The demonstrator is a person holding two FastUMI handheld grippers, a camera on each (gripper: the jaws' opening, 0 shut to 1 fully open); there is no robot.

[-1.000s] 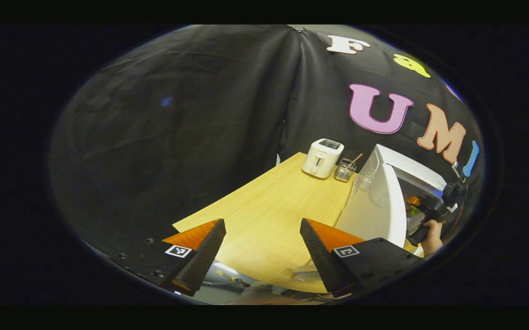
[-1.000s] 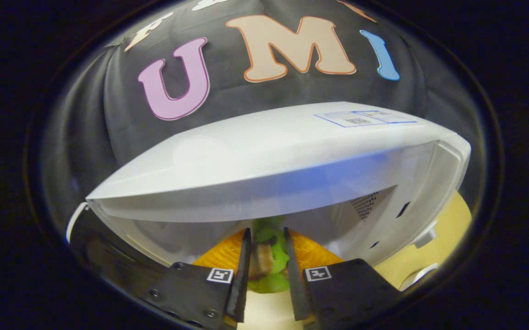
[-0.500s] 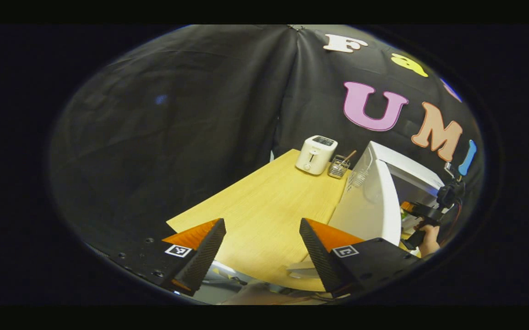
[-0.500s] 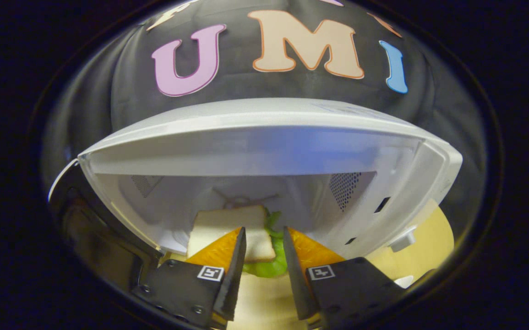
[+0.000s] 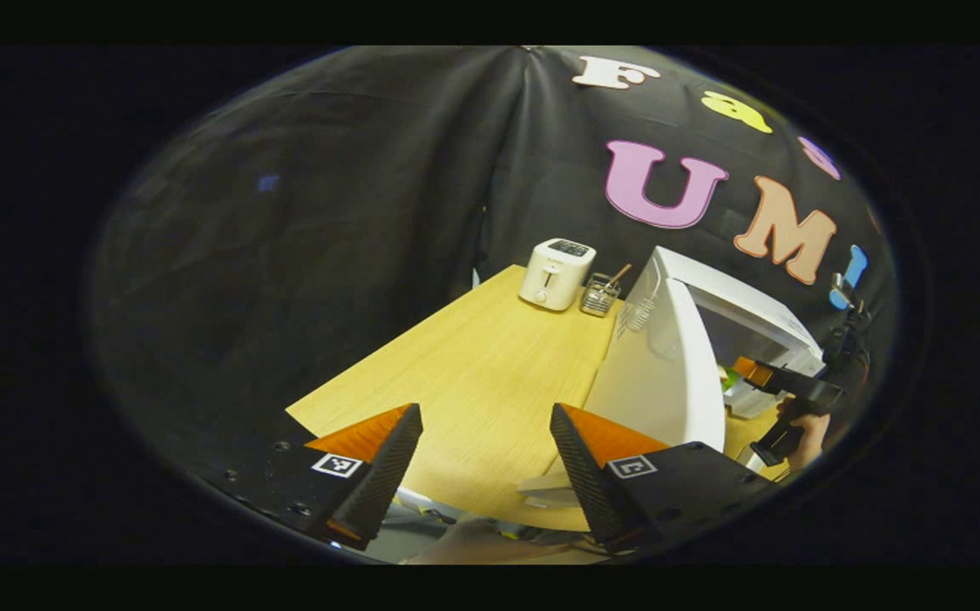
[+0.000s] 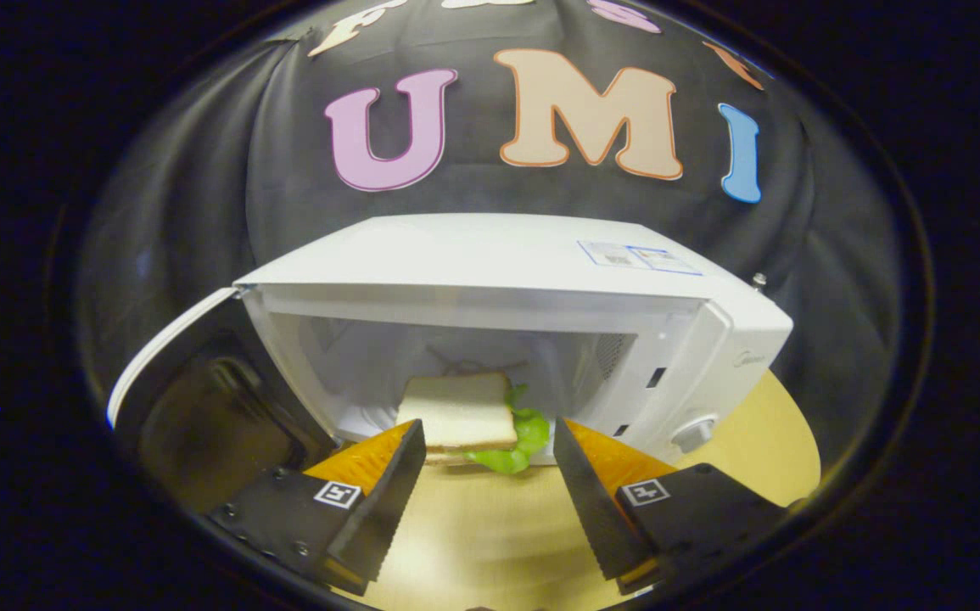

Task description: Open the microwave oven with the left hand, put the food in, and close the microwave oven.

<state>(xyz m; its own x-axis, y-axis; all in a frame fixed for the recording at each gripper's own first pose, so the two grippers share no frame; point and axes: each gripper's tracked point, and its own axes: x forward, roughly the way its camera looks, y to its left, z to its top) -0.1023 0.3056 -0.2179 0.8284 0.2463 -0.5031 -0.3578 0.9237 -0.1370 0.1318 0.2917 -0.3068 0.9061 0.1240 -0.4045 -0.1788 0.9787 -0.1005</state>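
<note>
Right gripper view: the microwave oven [image 6: 532, 280] stands on the desk [image 6: 490, 543] with its door [image 6: 193, 399] swung wide to the left of the cavity. The food, a sandwich [image 6: 460, 416] of white bread with green lettuce showing at its right edge, lies on the cavity floor near the front opening. The right gripper [image 6: 490, 501] is in front of the opening with its fingers spread apart and nothing between them; the sandwich sits beyond the fingertips, not touching them.

In the left gripper view, the left gripper [image 5: 481, 475] hangs above the near edge of the desk, fingers wide apart and empty, well apart from the open door [image 5: 668, 382]. Farther right, a hand [image 5: 808, 433] holds the right gripper [image 5: 748, 369] at the mouth of the microwave oven. A toaster [image 5: 556, 271] and a small wire basket [image 5: 598, 295] stand at the far edge of the desk, clear of the work.

By my reading, two of the three steps are done: the door is open and the food is inside and released. What is left is clearing the right gripper from the opening and shutting the door. The left gripper is not yet near the door, so it would have to cross over and push the panel round. The sandwich lies close to the front, so the door's swing may pass near it.
</note>
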